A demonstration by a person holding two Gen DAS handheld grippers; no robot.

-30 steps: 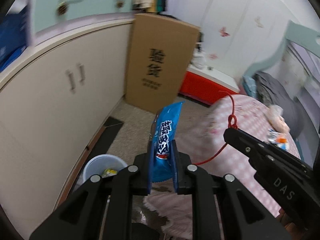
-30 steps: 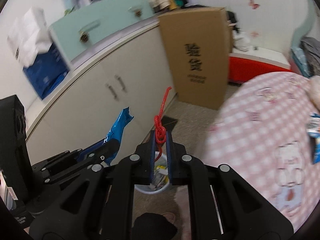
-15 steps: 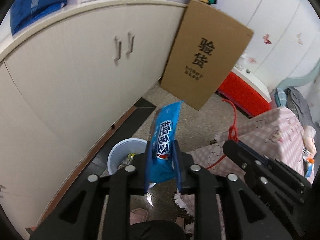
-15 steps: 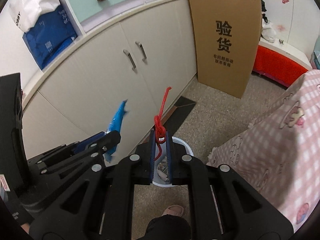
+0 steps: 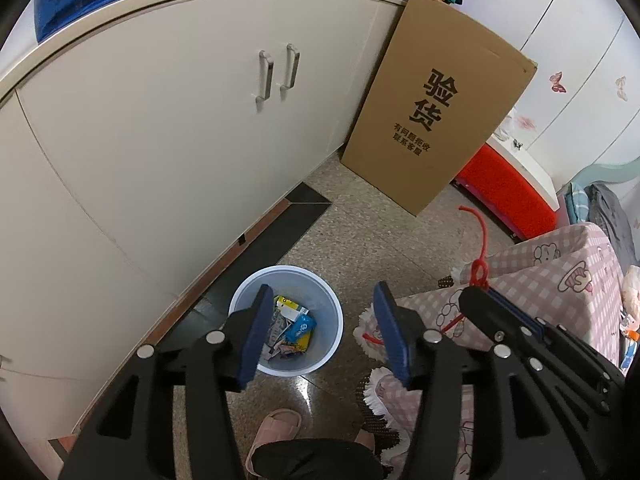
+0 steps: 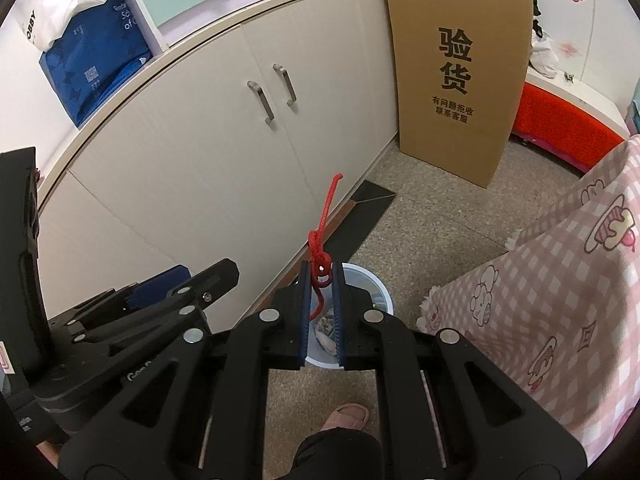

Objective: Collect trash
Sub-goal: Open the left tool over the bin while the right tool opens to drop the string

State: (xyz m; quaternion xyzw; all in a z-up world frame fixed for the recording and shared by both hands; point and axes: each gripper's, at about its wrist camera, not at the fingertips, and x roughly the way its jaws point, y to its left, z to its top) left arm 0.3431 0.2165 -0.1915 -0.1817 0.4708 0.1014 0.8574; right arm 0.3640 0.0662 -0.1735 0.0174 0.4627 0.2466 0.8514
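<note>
A speckled stone floor runs between a long cream cabinet with paired metal handles and a bed draped in a pink checked cloth with cartoon prints. A tall brown cardboard box printed with black characters leans against the cabinet's far end, with a red low unit beside it.

On the floor close to the cabinet base stands a pale blue round plastic bin. It holds crumpled wrappers, among them a blue packet lying on top.

The left gripper hangs over the bin, pointing steeply down; its jaws are opening, the blue pads stand well apart, and nothing is between them.

The right gripper is pressed together on a knotted red cord, whose free end sticks up past the fingertips. In the right wrist view the bin sits just behind those fingers, partly hidden by them. In the left wrist view the same gripper shows at the right, with the cord rising from its tip.

A pink slipper on a person's foot rests near the bin.
</note>
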